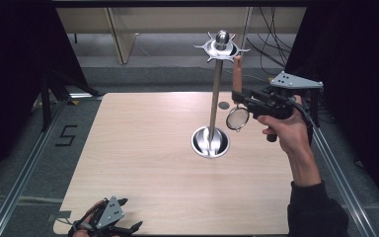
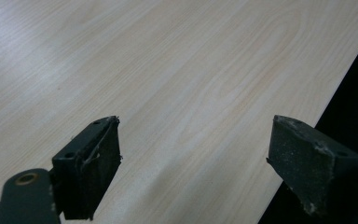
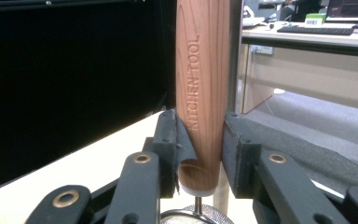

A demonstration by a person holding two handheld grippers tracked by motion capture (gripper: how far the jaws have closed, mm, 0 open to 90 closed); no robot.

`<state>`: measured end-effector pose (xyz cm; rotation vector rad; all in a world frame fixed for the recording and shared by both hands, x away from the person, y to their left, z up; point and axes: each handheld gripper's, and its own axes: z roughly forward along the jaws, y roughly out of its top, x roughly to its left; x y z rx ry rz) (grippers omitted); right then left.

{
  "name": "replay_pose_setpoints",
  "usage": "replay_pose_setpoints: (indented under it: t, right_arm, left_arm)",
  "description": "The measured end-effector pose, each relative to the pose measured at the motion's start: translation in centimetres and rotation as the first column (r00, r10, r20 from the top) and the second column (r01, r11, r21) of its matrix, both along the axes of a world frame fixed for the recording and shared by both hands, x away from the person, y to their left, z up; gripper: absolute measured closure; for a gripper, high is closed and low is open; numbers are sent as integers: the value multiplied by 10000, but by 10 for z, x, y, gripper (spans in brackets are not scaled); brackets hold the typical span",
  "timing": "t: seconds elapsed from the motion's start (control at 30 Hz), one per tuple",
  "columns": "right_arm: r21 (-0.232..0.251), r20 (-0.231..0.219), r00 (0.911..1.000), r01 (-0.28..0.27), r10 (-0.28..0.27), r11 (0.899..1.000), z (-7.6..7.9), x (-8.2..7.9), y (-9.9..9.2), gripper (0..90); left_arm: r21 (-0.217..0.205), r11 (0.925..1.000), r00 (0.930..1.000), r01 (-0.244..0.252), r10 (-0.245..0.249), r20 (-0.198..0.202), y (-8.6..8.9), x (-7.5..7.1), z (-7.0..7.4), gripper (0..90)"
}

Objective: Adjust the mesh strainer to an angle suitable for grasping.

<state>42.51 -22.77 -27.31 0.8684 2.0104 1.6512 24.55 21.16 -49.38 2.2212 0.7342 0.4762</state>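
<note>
Clamping the strainer's wooden handle, right jaws closed.

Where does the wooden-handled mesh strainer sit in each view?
High view: the wooden-handled mesh strainer hangs right of centre in the right gripper, beside the steel hook stand.
Left gripper view: not in it.
Right gripper view: handle upright at centre.
Shared landmark: the pale wooden table.

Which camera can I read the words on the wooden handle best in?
The right gripper view: the wooden handle stands close up between the pads, with KITCHEN TOOL readable. The high view shows it far off, too small to read. The left gripper view looks at the table.
</note>
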Motion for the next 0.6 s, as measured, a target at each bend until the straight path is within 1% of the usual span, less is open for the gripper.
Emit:
replay_pose_setpoints:
  t: [0.03, 0.07, 0.1, 0.13, 0.17, 0.2, 0.23, 0.27, 0.33, 0.37, 0.4, 0.43, 0.47, 0.5, 0.53, 0.57, 0.6]
  right_arm:
    - [-75, -83, 10000, 26, -27, 10000, 0, 0, 1, 703]
    - [-189, 94, 9999, 43, -41, 9998, 0, 3, 2, 703]
    - [-102, -129, 9999, 31, -33, 9999, 0, 4, 3, 703]
    - [-130, -1, 10000, 45, -45, 9999, 0, 6, 3, 703]
    - [-90, -199, 9998, -10, 8, 10000, 0, 7, 4, 703]
    - [-179, -217, 9998, 41, -45, 9998, 0, 8, 5, 703]
    - [-146, -266, 9996, 41, -45, 9999, -1, 8, 6, 703]
    - [-210, -152, 9999, 1, -4, 9998, -1, 11, 6, 703]
    - [-143, -245, 9997, 13, -17, 9999, -2, 11, 7, 704]
    - [-137, -361, 9993, -14, 9, 9999, -2, 11, 8, 704]
    - [-200, -311, 9995, -64, 58, 9998, -2, 12, 8, 704]
    - [-236, -146, 9999, -56, 53, 9997, -3, 14, 8, 704]
    - [-198, -392, 9992, -100, 92, 9998, -3, 13, 8, 705]
    - [-215, -191, 9998, -105, 101, 9997, -3, 14, 8, 705]
    - [-111, -331, 9993, -182, 178, 9998, -4, 14, 8, 705]
    - [-211, -242, 9996, -165, 160, 9996, -4, 15, 8, 706]
    - [-299, -237, 9996, -156, 149, 9994, -5, 16, 8, 706]
  left_arm:
    - [35, 10000, 10000, -1, 1, 20, 0, 0, 0, 162]
    - [258, 9996, 10000, 84, -84, -4, 1, 1, 1, 162]
    - [249, 9997, 10000, 81, -82, 13, 1, 1, 1, 162]
    - [242, 9997, 10000, 76, -76, 15, 1, 1, 1, 162]
    - [52, 10000, 10000, 38, -37, -33, 0, 0, 1, 162]
    - [172, 9998, 9999, 116, -118, 67, 1, 0, 2, 162]
    - [172, 9998, 9999, 116, -118, 67, 1, 0, 2, 162]
    - [-12, 10000, 10000, 19, -19, 10, 0, 0, 0, 161]
    - [-9, 10000, 10000, 17, -17, -26, 0, 0, 0, 162]
    - [-9, 10000, 10000, 17, -17, -26, 0, 0, 0, 162]
    - [176, 9998, 10000, 93, -93, -2, 1, 0, 2, 162]
    - [68, 10000, 10000, 64, -64, 31, 1, 0, 1, 162]
    - [-61, 10000, 9999, 67, -67, -118, 0, 0, 0, 162]
    - [-1, 10000, 9999, 62, -62, -99, 0, 0, 0, 162]
    - [35, 9999, 9999, 98, -98, -83, 0, 0, 0, 162]
    - [-185, 9998, 9998, 58, -61, -176, -1, -1, 0, 162]
    - [-218, 9998, 9998, 42, -47, -202, -1, -1, -1, 161]
